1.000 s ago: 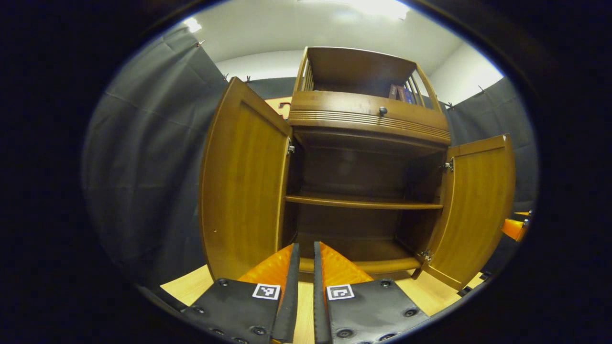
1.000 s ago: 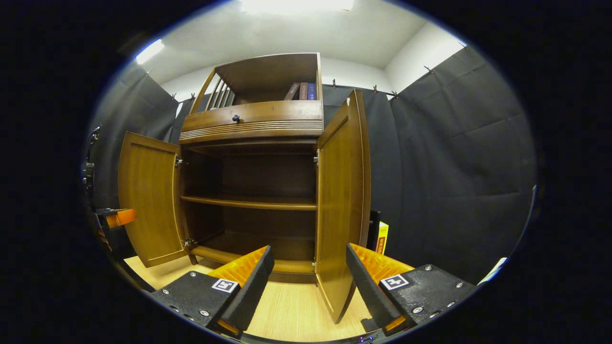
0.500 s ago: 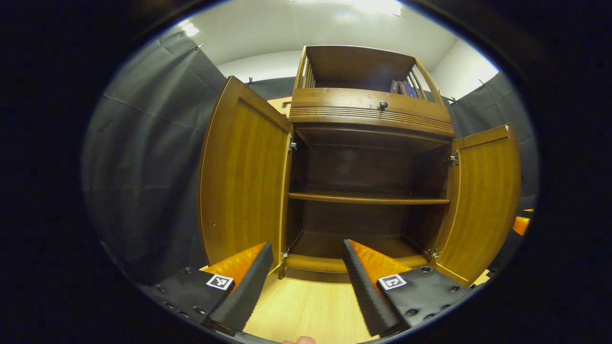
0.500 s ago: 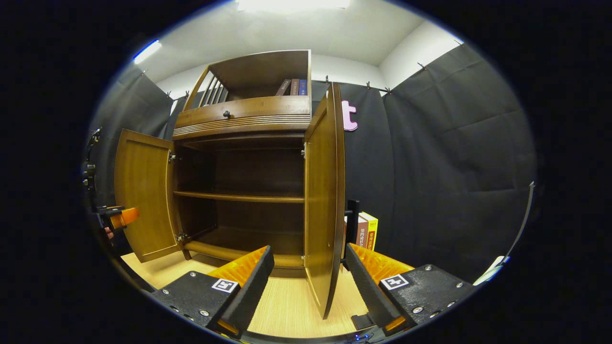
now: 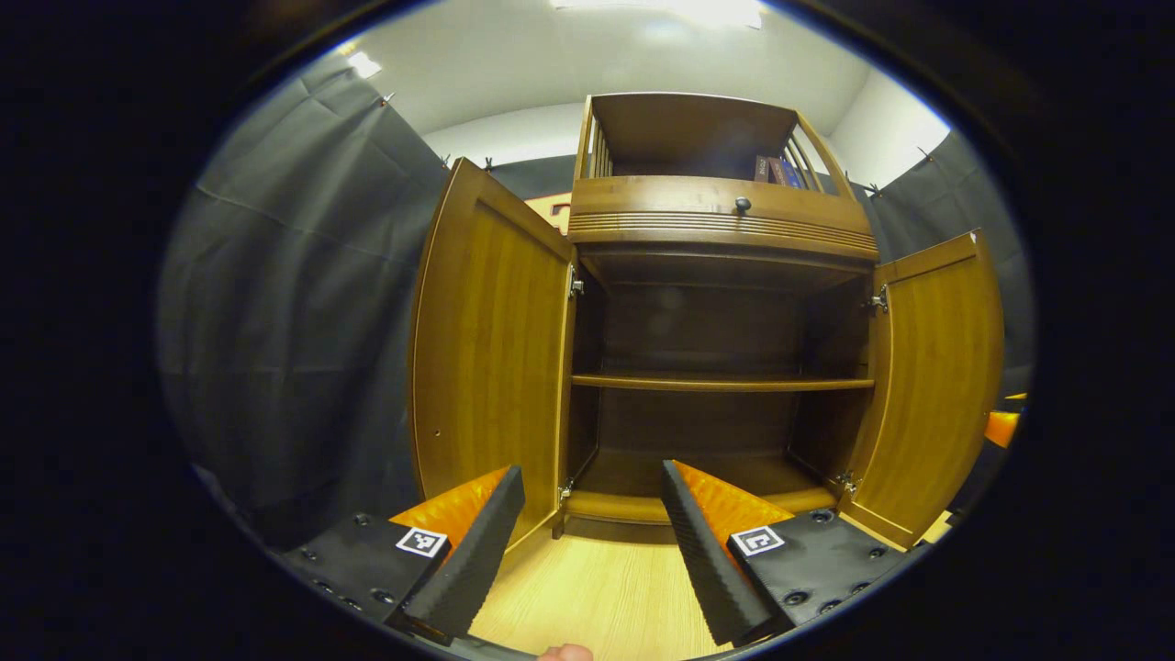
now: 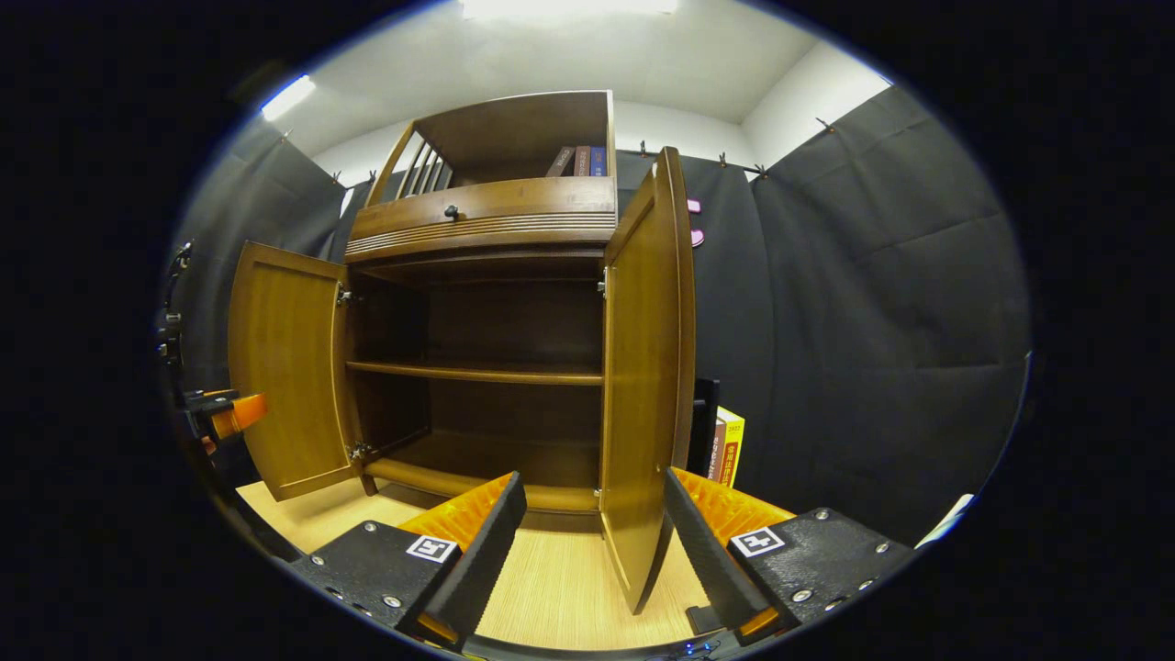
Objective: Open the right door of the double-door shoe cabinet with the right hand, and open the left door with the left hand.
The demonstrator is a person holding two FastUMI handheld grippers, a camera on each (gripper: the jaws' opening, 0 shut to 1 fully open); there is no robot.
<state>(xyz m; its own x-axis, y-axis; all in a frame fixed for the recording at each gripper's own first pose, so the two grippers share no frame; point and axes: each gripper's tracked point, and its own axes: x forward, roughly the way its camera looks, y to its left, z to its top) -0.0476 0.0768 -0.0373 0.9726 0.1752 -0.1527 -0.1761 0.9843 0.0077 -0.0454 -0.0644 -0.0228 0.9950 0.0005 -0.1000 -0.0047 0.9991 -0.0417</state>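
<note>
Left hand-held gripper (image 5: 587,542) spread wider, knob hidden

Left tool (image 5: 592,542): two wedge-shaped fingers (image 5: 716,551) with ribbed inner faces, each fixed to a flat black plate (image 5: 808,565) held by round-headed screws. Each plate carries one small square black-and-white fiducial marker (image 5: 421,541). A fingertip of the holding person (image 5: 565,653) shows at the bottom edge.

Right tool (image 6: 592,542): same build, ribbed wedge fingers (image 6: 711,551) on black screw-fastened plates (image 6: 826,560), one square marker (image 6: 432,548) per plate. In the right gripper view the left tool appears again far off at the left edge as a small dark body with a stubby tip.
</note>
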